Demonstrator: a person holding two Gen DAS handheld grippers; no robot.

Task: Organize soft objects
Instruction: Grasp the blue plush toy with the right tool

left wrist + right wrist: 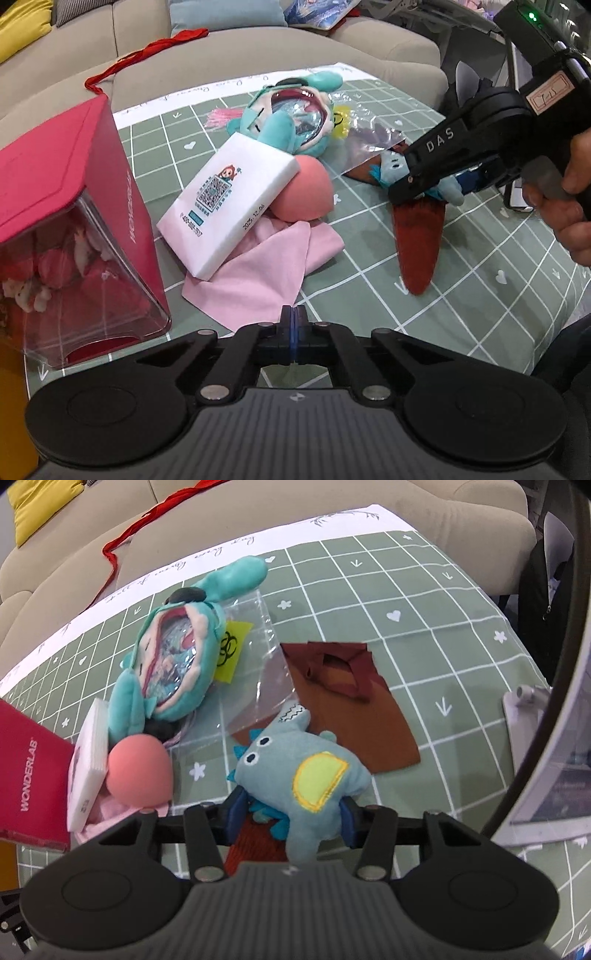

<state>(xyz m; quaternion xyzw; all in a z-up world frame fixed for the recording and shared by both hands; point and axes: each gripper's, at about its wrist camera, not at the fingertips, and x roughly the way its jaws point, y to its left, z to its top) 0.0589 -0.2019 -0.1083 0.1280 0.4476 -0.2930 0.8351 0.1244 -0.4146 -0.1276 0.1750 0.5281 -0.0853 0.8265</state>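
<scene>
the right gripper (291,810) has its fingers clamped on the blue-grey plush monster (295,771), held just above the green checked cloth (424,627) near the brown fabric piece (354,709). it looks light, soft and squashy, so a grip across the body should hold without slipping. the left gripper (293,317) hangs near the pink cloth (258,266), fingers pressed together and empty.

On the mat (369,602), the box (85,206) stands far left. Right of it, a packet (229,199) leans on a ball (303,188), both over a cloth (258,266). Behind them lies a plush pouch (173,664); right of it a bag (258,657), then a dinosaur toy (306,771) on a felt piece (362,716).
</scene>
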